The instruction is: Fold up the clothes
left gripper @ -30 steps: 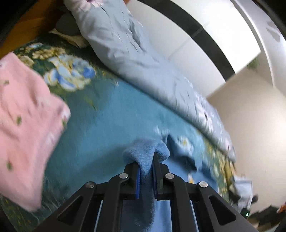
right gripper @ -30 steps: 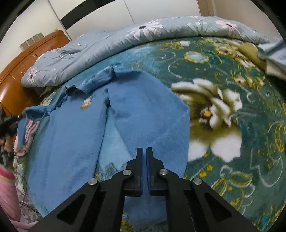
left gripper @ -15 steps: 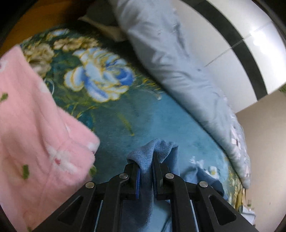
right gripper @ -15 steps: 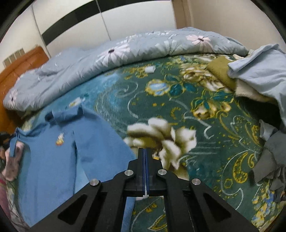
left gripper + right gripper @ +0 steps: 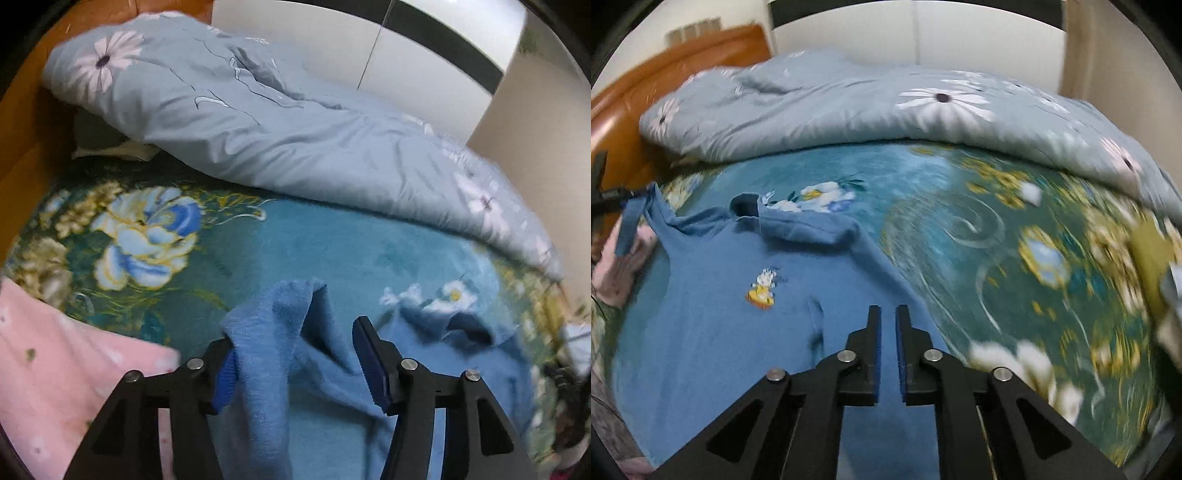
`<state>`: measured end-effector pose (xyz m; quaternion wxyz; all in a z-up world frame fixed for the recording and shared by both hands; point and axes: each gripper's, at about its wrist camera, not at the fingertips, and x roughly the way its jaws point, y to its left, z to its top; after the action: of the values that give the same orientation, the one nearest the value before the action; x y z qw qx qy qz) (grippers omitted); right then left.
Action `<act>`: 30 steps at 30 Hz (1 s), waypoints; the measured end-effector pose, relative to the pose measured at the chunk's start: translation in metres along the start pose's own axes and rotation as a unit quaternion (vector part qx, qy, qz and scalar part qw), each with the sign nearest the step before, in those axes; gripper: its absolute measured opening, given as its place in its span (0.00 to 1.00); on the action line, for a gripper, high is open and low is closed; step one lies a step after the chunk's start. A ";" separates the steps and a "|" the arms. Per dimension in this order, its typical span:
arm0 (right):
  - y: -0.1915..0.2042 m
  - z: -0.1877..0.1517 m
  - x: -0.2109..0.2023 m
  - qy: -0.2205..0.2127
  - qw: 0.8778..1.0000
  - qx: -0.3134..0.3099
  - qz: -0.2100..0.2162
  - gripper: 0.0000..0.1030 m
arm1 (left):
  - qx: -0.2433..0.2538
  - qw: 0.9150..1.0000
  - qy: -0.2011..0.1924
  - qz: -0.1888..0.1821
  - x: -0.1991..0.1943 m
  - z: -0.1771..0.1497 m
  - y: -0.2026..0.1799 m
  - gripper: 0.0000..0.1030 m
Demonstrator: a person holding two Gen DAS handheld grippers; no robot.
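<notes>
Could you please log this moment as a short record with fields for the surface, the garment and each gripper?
surface: floral blanket on a bed
garment: blue shirt, spread flat, collar away from the camera
left gripper: jaws just opened, shirt fold draped between them, unpinched
right gripper: jaws just parted slightly, nothing between, over the shirt
nearby: pink garment, grey-blue duvet

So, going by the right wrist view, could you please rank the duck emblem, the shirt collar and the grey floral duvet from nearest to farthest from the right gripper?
From the right gripper:
1. Duck emblem, on the blue shirt, just ahead and to the left.
2. Shirt collar, farther up and left.
3. Grey floral duvet, bunched along the far edge of the bed.
</notes>
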<state>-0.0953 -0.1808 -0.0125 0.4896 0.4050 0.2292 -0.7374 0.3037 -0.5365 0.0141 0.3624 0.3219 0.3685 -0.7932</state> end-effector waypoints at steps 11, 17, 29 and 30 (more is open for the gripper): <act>0.025 0.037 0.072 0.043 0.996 -0.076 0.009 0.36 | 0.028 0.994 0.101 -0.010 -0.005 -0.022 0.039 0.64; 0.021 0.046 0.104 0.059 0.996 -0.071 0.000 0.36 | 0.040 0.991 0.130 -0.018 -0.016 -0.034 0.062 0.69; 0.021 0.053 0.124 0.051 0.997 -0.046 0.024 0.37 | 0.155 0.980 0.107 -0.065 0.035 -0.018 -0.043 0.78; 0.022 0.053 0.125 0.051 0.997 -0.046 0.024 0.37 | 0.168 0.976 0.121 -0.068 0.054 -0.017 -0.058 0.78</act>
<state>-0.1195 -0.2955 -0.0837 0.5129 0.4248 0.2777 -0.6924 0.2323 -0.5140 -0.0169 0.2006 0.4459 0.2920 -0.8220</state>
